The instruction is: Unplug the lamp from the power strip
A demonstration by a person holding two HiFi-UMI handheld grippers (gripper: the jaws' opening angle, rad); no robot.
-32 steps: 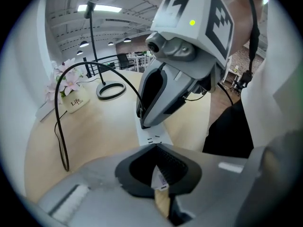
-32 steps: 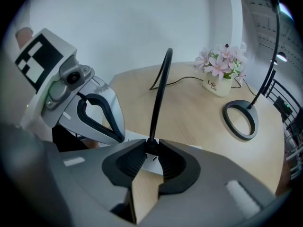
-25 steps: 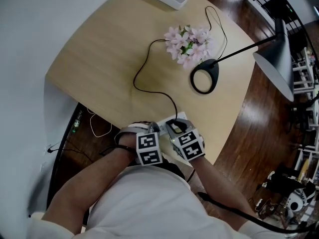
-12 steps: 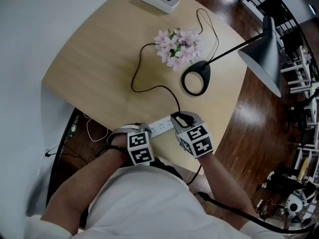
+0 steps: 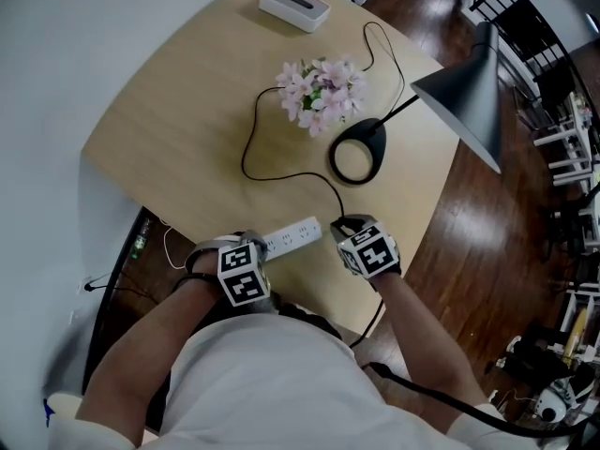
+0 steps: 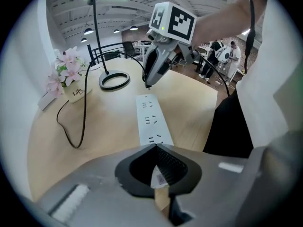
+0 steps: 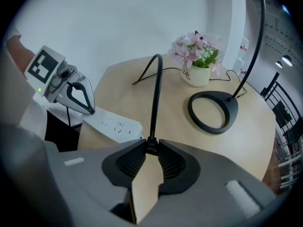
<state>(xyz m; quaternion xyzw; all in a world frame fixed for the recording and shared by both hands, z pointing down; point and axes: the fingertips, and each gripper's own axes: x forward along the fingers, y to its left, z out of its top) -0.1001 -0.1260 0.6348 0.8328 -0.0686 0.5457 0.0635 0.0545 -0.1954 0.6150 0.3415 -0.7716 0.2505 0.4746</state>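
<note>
The white power strip (image 5: 291, 235) lies near the table's front edge, and its sockets (image 6: 150, 119) show empty. My left gripper (image 5: 253, 246) is shut on the strip's left end (image 6: 158, 174). My right gripper (image 5: 345, 225) is shut on the lamp's black plug (image 7: 151, 146), held just off the strip's right end and clear of the sockets. The black cord (image 5: 251, 162) runs from the plug in a loop across the table toward the lamp. The lamp's ring base (image 5: 356, 154) stands behind the strip, with its dark shade (image 5: 464, 78) out to the right.
A pot of pink flowers (image 5: 317, 87) stands beside the lamp base. A white box (image 5: 293, 6) sits at the far edge of the wooden table (image 5: 178, 111). Loose cables (image 5: 173, 237) hang below the table's left edge. The wooden floor (image 5: 487, 242) lies to the right.
My right gripper has pulled the plug out of the strip and moved right with it. The left gripper has slid left, and the strip now shows between the two.
</note>
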